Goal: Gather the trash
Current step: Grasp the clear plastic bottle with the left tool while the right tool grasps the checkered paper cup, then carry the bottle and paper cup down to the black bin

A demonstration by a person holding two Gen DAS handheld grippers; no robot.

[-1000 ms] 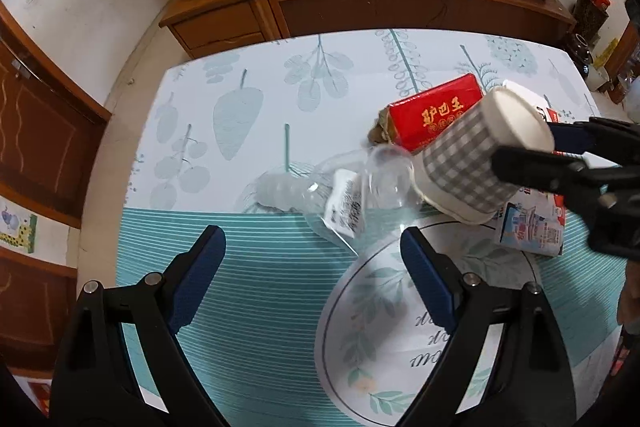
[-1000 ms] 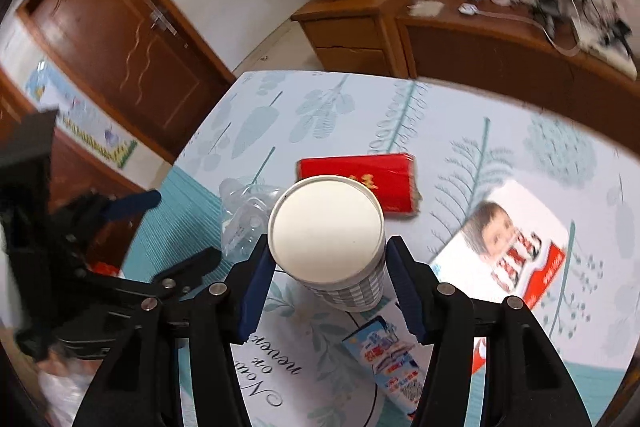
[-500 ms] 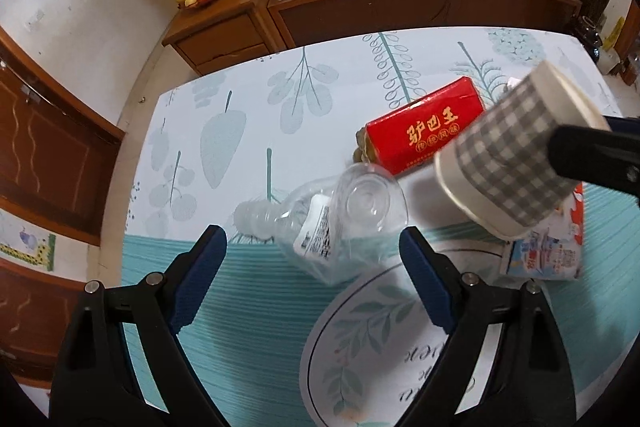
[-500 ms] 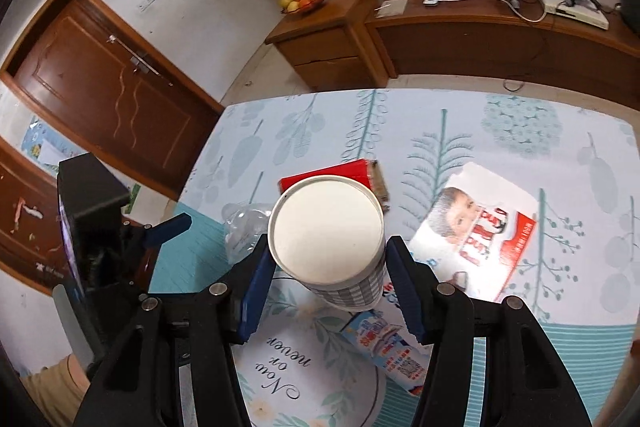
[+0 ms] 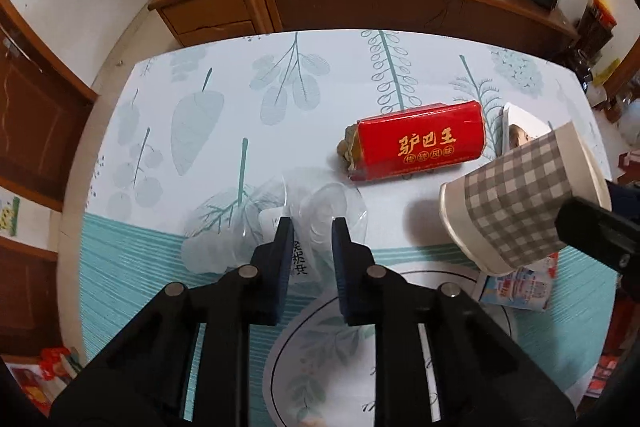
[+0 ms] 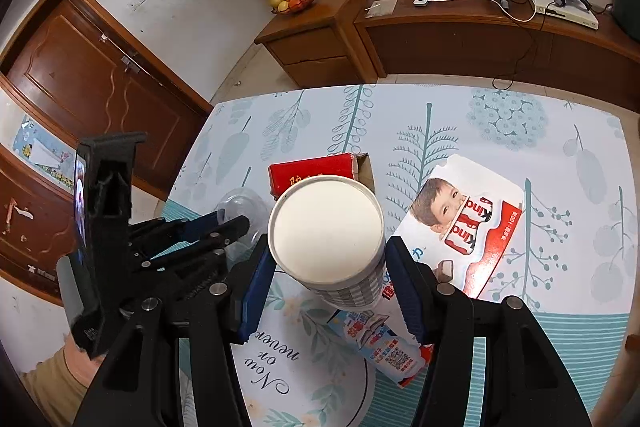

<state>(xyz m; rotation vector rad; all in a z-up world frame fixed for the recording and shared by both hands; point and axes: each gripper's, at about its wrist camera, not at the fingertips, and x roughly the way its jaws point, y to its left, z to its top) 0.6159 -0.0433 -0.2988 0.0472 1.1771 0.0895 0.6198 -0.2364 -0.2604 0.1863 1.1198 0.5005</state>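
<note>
The left gripper (image 5: 311, 227) is pointing steeply down at the table (image 5: 224, 75) and its jaws are closing, now only a narrow gap apart, with the crushed clear plastic bottle (image 5: 320, 199) caught between the blue pads. The bottle is lying on its side on the leaf-patterned cloth, its round base facing the red carton and its labelled body trailing away to the left of the fingers. In the right wrist view the same bottle (image 6: 240, 203) is peeking out beyond the tip of the left gripper (image 6: 224, 223).

The right gripper (image 6: 328, 267) is standing about half open and is clamping a grey checked paper cup (image 6: 326, 227) between its pads, the cup raised off the table with its white bottom toward the camera. Seen from the left wrist, the cup (image 5: 516, 203) is hanging tilted to the right of the bottle, well apart from it.

A red carton with gold lettering (image 5: 416, 147) is lying just beyond the bottle. A white and red chocolate box (image 6: 464, 223) is resting farther right, and a small blue and white carton (image 6: 384, 351) is lying under the held cup.
</note>
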